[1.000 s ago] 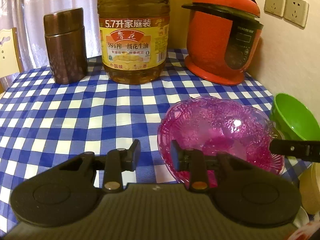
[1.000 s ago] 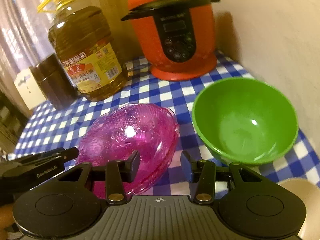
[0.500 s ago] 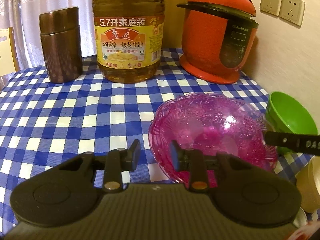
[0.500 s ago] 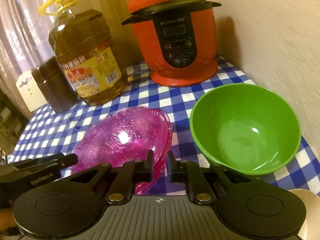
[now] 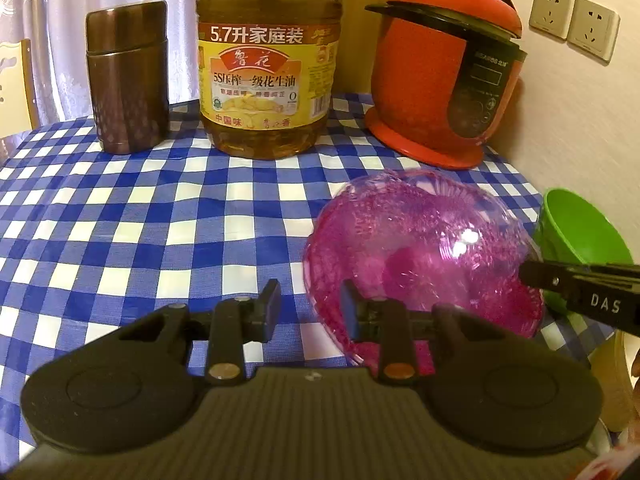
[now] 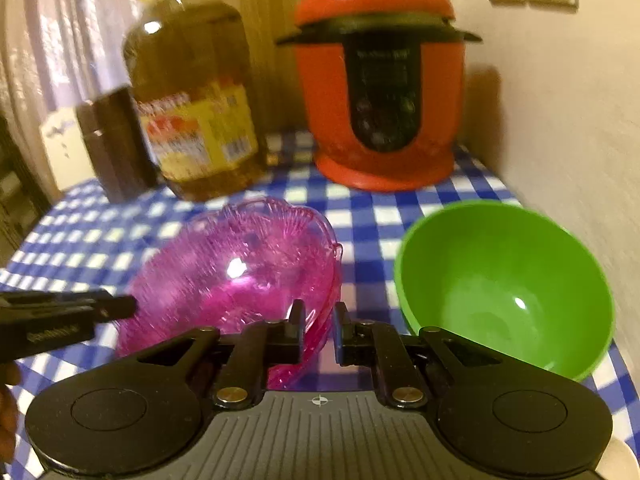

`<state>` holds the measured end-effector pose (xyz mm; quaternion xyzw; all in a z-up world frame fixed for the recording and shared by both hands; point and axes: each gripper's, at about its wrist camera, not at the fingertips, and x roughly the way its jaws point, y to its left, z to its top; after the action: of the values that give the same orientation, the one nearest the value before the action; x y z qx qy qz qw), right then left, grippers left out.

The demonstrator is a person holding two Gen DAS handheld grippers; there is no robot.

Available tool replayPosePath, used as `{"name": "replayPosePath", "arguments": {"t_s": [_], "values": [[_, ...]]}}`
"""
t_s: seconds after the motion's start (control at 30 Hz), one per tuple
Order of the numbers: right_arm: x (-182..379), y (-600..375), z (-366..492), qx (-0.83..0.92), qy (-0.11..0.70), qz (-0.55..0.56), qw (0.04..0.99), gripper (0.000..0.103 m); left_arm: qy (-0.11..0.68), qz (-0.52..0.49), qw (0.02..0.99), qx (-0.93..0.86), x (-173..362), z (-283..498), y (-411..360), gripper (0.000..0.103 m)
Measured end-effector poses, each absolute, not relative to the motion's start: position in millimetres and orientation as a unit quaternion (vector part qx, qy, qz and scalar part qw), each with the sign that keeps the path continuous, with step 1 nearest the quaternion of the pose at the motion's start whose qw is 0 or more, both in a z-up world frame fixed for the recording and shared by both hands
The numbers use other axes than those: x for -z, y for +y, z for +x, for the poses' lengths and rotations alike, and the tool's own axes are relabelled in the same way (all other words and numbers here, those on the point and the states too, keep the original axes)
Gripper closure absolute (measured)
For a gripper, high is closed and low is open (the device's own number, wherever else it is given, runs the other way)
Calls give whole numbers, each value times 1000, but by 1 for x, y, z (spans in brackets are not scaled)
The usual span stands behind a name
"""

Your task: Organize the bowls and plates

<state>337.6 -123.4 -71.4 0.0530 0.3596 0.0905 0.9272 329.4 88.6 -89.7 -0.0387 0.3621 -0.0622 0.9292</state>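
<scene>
A translucent pink bowl (image 5: 424,256) is tilted up off the checked tablecloth; it also shows in the right wrist view (image 6: 236,268). My right gripper (image 6: 318,332) is shut on its near right rim and lifts that side. A green bowl (image 6: 508,296) sits upright to the right of it, by the wall; its edge shows in the left wrist view (image 5: 576,232). My left gripper (image 5: 310,310) is open, with the pink bowl's left rim between its fingers, not clamped.
At the back stand a red pressure cooker (image 5: 444,64), a large oil bottle (image 5: 268,68) and a brown canister (image 5: 128,76). A wall with sockets (image 5: 572,20) closes the right side. A cream container (image 5: 616,380) sits at the near right.
My right gripper closed on the pink bowl's rim and raised it, so the bowl tilts up. The left gripper stayed open and barely moved.
</scene>
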Motion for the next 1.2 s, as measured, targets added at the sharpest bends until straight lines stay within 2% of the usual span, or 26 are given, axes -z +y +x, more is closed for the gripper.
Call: {"name": "replayPosePath", "arguments": {"t_s": [0.17,0.37,0.53,0.6,0.73,0.8,0.97,1.2], "values": [[67,-126,334,-92,363,64,925,78,361,-45,929,60,89,330,90,74],[63,-141,332,-90,368,132,916,78,353,-50,933,57,85,330,91,74],[70,-144,337,-87,382,151,907,80,352,-53,933,56,85,330,91,74],[70,-143,338,-91,383,152,906,86,352,-53,933,56,85,330,91,74],[66,-144,335,-91,379,160,907,87,349,-55,934,56,84,329,92,74],[66,-146,335,-88,381,167,905,92,349,-56,934,55,83,329,92,74],[72,-146,337,-92,398,182,894,92,348,-55,934,56,83,329,92,74],[65,-142,334,-85,374,142,913,92,348,-56,934,62,84,329,90,74]]}}
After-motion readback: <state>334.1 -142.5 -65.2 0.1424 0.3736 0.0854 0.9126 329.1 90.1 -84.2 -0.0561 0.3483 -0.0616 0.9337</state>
